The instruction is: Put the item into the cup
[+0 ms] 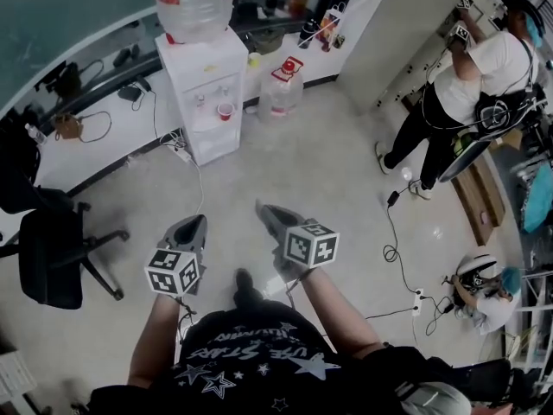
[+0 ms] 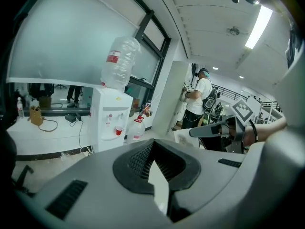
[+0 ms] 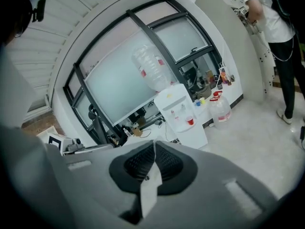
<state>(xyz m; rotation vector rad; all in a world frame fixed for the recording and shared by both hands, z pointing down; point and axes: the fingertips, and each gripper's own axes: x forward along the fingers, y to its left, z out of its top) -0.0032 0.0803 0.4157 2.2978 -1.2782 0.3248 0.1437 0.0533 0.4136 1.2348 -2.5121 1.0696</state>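
Over the pale floor (image 1: 346, 171), ahead of the person's chest, both hand-held grippers point forward at a white water dispenser (image 1: 212, 85) that stands well apart from them. The left gripper (image 1: 198, 221) has its jaws brought together. In the left gripper view (image 2: 153, 142) the ribbed black pads (image 2: 138, 159) meet at the tips, only a narrow pale slit runs back from that meeting point, and nothing sits between them. The right gripper (image 1: 262, 207) is closed the same way. In its own view (image 3: 154, 142) the tips touch, the pads hold nothing, and they touch nothing else. The two grippers hang side by side without touching, each with its marker cube (image 1: 310, 243) nearest the hand.

The cup (image 1: 225, 110) is small and red and stands upright in the dispenser's tap recess. It also shows in the left gripper view (image 2: 118, 130) and the right gripper view (image 3: 190, 121). Which thing is the item I cannot tell.

A large clear bottle (image 1: 192, 3) sits inverted on top of the dispenser. A second water jug (image 1: 282, 89) with a red cap stands on the floor just beside it. A black office chair (image 1: 52, 249) is at the left
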